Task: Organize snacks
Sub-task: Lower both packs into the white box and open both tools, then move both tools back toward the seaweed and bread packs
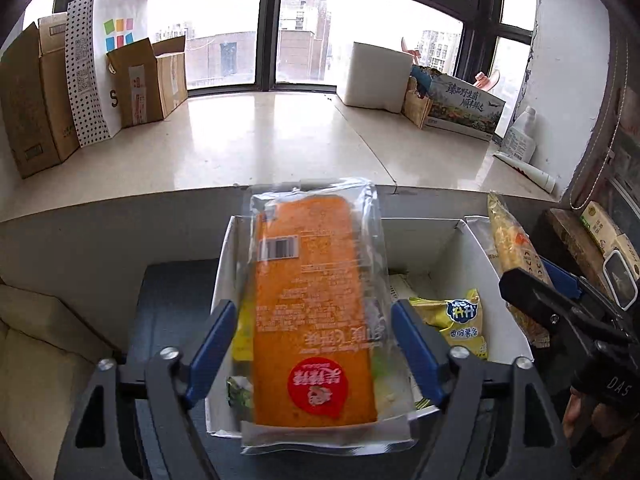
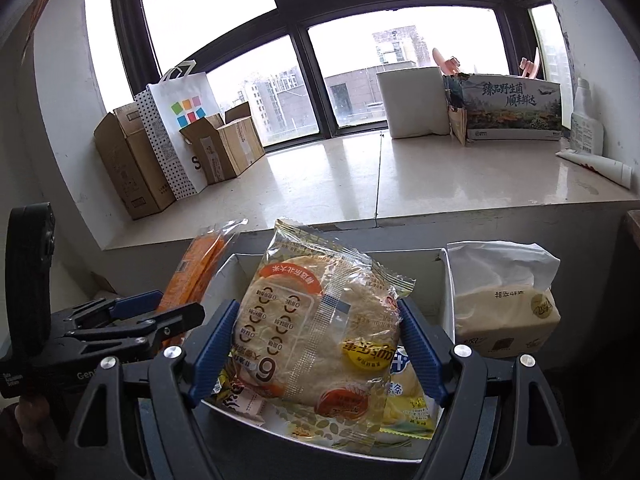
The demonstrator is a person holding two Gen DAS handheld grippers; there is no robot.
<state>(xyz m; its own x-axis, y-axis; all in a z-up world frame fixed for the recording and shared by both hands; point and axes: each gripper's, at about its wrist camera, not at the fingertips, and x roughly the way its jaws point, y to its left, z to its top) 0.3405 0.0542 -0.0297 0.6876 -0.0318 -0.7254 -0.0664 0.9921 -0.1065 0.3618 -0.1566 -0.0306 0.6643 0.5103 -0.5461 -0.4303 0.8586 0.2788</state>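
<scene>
Left tool point(image 1: 312, 344) clenched on orange cake pack point(image 1: 316, 312), right tool point(image 2: 320, 344) on rice cracker pack point(image 2: 320, 332); both over white box point(image 1: 476, 256), probably clear of contents.

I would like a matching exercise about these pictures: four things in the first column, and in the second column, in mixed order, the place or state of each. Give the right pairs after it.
Things
1. orange cake packet
2. rice cracker packet
3. tissue pack
4. white paper bag

Place or state
A. stands on the window ledge among cardboard boxes
B. held between the fingers of the right gripper
C. stands to the right of the white box
D. held between the fingers of the left gripper

Pairs: 1-D, 2-B, 3-C, 4-A
</scene>
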